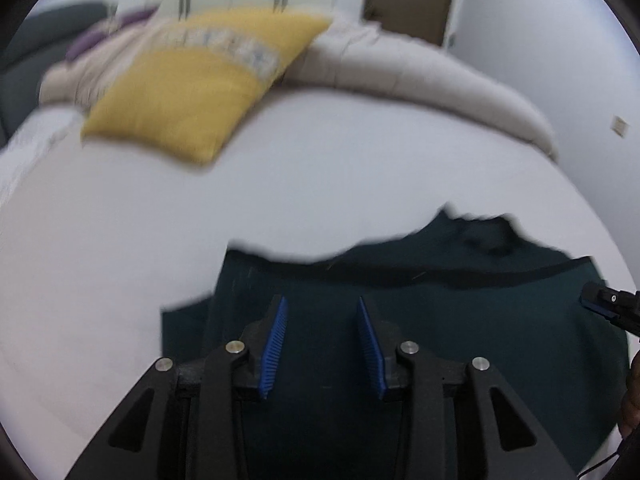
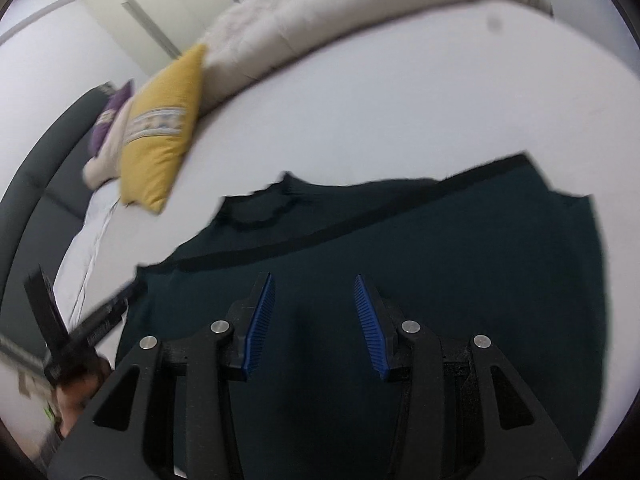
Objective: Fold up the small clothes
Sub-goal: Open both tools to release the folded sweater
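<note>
- Both jaws are standing partly open with nothing between the blue pads: the left gripper (image 1: 322, 344) and the right gripper (image 2: 314, 322) are each hovering over dark cloth, gripping none of it.
- Filling most of each view, the white bed (image 1: 320, 168) is carrying everything; beige bedding (image 2: 340, 4) is running along its far edge.
- Lying across the lower half of both frames, the dark green top (image 2: 440, 264) is showing one fold, judging by the dark hem line crossing it below the collar; further folds are seemingly remaining.
- Sitting at upper left, the yellow pillow (image 1: 188, 92) is lying well apart from the top.
</note>
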